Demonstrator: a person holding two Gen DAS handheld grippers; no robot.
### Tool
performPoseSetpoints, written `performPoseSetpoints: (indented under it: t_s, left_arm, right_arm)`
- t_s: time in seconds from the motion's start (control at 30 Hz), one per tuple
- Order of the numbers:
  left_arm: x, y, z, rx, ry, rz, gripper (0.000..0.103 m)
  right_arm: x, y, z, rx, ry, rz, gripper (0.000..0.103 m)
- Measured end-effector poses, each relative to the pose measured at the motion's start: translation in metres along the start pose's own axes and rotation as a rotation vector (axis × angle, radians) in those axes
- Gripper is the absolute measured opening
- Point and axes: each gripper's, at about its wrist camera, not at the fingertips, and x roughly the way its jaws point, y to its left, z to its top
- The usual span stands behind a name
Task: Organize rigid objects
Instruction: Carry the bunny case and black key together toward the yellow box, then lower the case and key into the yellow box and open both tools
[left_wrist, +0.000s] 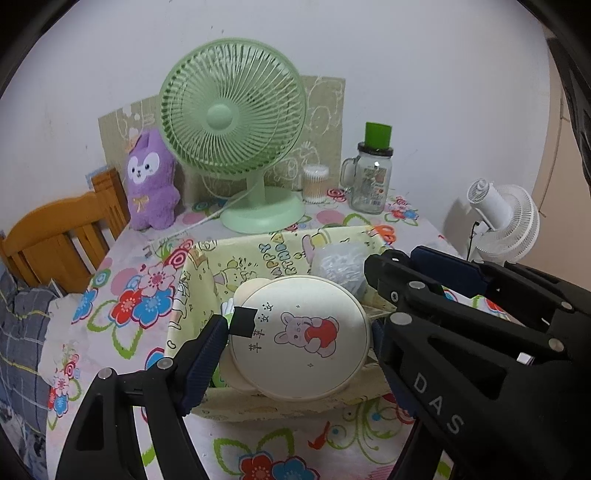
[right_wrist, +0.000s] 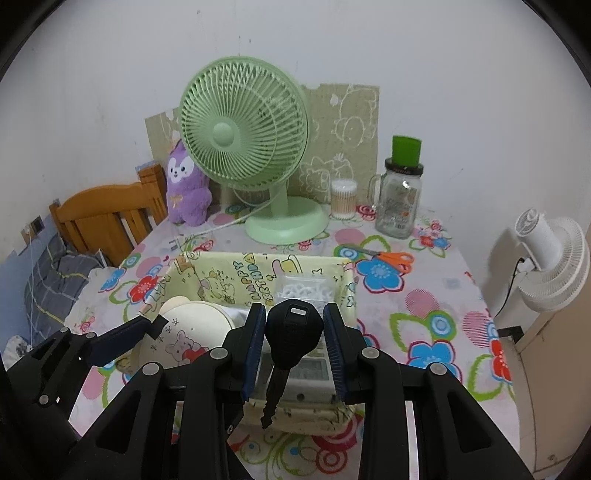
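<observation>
right fingers are clamped on the black key, blade hanging toward 6 o'clock over the fabric basket. left fingers squeeze the round bear-ear box above that basket, green fan at 12 o'clock on the counter.

A green fan, a cotton-swab tub and a glass jar line the worktop's far edge. The fabric basket is crowded by a round cream case, while bare floral cloth lies open right of the basket beyond orange scissors.
</observation>
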Motion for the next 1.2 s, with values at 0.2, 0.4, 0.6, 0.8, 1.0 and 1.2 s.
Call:
performPoseSetpoints:
  t_s: [0.2,0.4,0.6,0.8,1.0,1.2]
  left_arm:
    - [0.016,0.010,0.002,-0.029,0.025,-0.006,0.081]
    - [0.030,0.018,0.002,-0.048,0.051,0.002,0.081]
    - [0.040,0.022,0.000,-0.058,0.075,0.001,0.081]
    - [0.045,0.024,-0.002,-0.054,0.081,0.011,0.077]
    - [0.047,0.024,-0.002,-0.049,0.072,0.013,0.080]
    - [0.045,0.024,-0.002,-0.050,0.079,0.027,0.082]
  right_arm:
    - [0.021,0.002,0.002,-0.007,0.030,0.013,0.035]
    - [0.038,0.006,0.002,-0.003,0.059,0.039,0.035]
    - [0.055,0.006,-0.001,0.020,0.098,0.081,0.035]
    - [0.066,0.010,-0.004,0.020,0.118,0.075,0.035]
    - [0.068,0.010,-0.004,0.012,0.110,0.068,0.035]
    - [0.069,0.010,-0.003,0.005,0.109,0.080,0.044]
